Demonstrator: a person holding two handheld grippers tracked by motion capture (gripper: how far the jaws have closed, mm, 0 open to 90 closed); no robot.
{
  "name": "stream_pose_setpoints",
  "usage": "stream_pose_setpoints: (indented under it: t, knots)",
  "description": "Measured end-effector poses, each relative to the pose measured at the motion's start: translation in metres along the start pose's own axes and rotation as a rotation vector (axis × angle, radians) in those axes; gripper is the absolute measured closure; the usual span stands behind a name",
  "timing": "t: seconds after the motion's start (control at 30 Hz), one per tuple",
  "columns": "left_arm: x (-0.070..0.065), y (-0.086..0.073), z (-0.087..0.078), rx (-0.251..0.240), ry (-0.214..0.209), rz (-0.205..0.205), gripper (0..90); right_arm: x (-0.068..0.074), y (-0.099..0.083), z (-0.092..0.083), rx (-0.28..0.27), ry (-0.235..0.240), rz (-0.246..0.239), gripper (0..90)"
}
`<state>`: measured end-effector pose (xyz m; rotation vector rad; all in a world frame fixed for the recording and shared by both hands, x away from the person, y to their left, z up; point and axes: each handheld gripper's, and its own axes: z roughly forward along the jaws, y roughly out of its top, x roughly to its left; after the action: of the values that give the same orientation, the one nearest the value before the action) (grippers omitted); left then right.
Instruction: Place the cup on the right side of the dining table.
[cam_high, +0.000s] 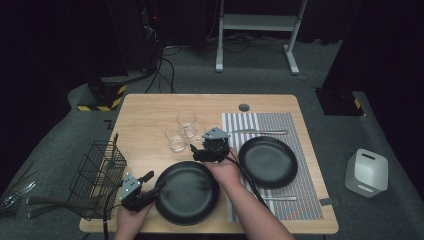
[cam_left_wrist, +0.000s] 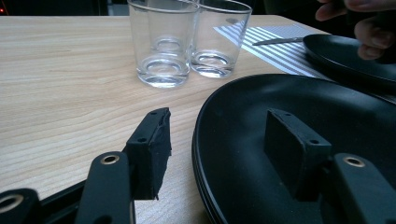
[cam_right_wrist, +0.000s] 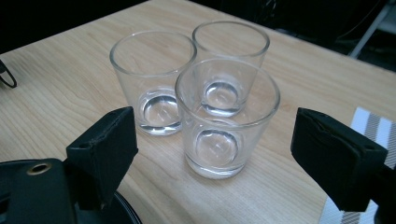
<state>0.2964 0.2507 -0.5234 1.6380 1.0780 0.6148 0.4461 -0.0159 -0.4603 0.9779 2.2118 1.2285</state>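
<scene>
The left gripper (cam_high: 153, 181) sits low at the near left part of the table (cam_high: 150, 107), held in the person's left hand (cam_high: 131, 218), whose forearm enters from the bottom edge in the high view. Its jaws stand apart, released, straddling the left rim of the near black plate (cam_high: 187, 192): in the left gripper view one jaw is over bare wood outside the rim and the other is above the plate's surface (cam_left_wrist: 299, 116); whether either pad touches the plate cannot be told. The right gripper (cam_high: 197, 150) is held in the right hand (cam_high: 225, 170), the forearm running diagonally up from the bottom edge across the corner of the striped placemat (cam_high: 295, 125). Its jaws are also wide apart and grasp nothing. In the right gripper view they are aimed at three clear drinking glasses (cam_right_wrist: 227, 116) standing upright in a tight cluster on the wood; the nearest glass lies between the two jaws but apart from both pads. In the high view the glasses (cam_high: 181, 131) stand near the table's middle, just beyond the near plate and left of the placemat. A second black plate (cam_high: 268, 161) rests on the placemat, with a knife (cam_high: 260, 132) beyond it and another piece of cutlery (cam_high: 280, 198) on its near side. A black wire basket (cam_high: 97, 177) hangs at the table's left edge.
</scene>
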Motion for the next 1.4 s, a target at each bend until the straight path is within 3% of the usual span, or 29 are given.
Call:
stream_pose_setpoints:
  t: [0.33, 0.93, 1.23, 1.4]
  knots:
    - [0.001, 0.0, 0.0, 0.001, -0.005, -0.005, 41.4, -0.006, 0.007, 0.017, 0.045, -0.009, 0.043, 14.2]
    - [0.002, 0.0, -0.001, -0.005, -0.01, -0.011, 41.4, -0.005, 0.028, 0.049, 0.121, -0.041, 0.026, 13.9]
    - [0.002, 0.0, -0.001, -0.008, -0.013, -0.018, 41.4, -0.005, 0.024, 0.057, 0.149, -0.055, 0.028, 14.1]
    - [0.002, 0.0, 0.0, -0.008, -0.013, -0.015, 41.4, -0.008, 0.021, 0.06, 0.161, -0.034, 0.043, 14.8]
